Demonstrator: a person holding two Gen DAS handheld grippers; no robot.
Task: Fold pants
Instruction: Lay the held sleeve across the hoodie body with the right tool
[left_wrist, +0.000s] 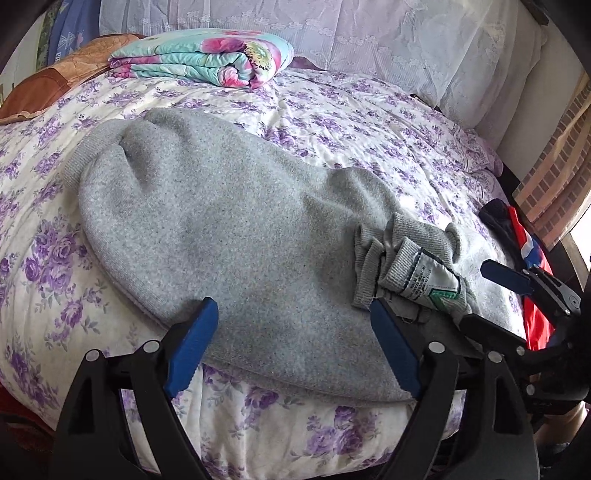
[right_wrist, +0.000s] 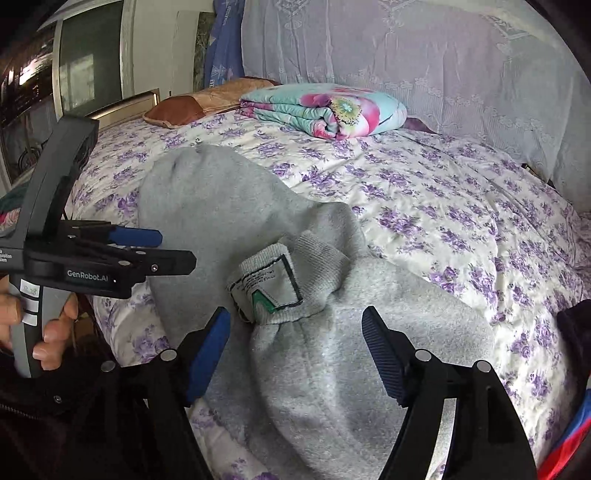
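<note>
Grey fleece pants (left_wrist: 229, 236) lie on the purple-flowered bed cover (left_wrist: 369, 122), spread from the near edge toward the far left. Their ribbed waistband with a white label (left_wrist: 424, 280) is bunched at the right; it also shows in the right wrist view (right_wrist: 273, 288), where the pants (right_wrist: 332, 369) lie below. My left gripper (left_wrist: 291, 325) is open and empty just above the pants' near edge. My right gripper (right_wrist: 295, 332) is open and empty over the pants, just short of the label. The right gripper shows at the right of the left wrist view (left_wrist: 517, 280). The left gripper shows at the left of the right wrist view (right_wrist: 159, 247).
A folded floral quilt (left_wrist: 207, 59) and a brown pillow (left_wrist: 55, 85) lie at the far side of the bed. A white lace-covered headboard (left_wrist: 369, 40) stands behind. Red and blue cloth (left_wrist: 532, 258) lies at the bed's right edge. A hand (right_wrist: 48, 325) holds the left gripper's handle.
</note>
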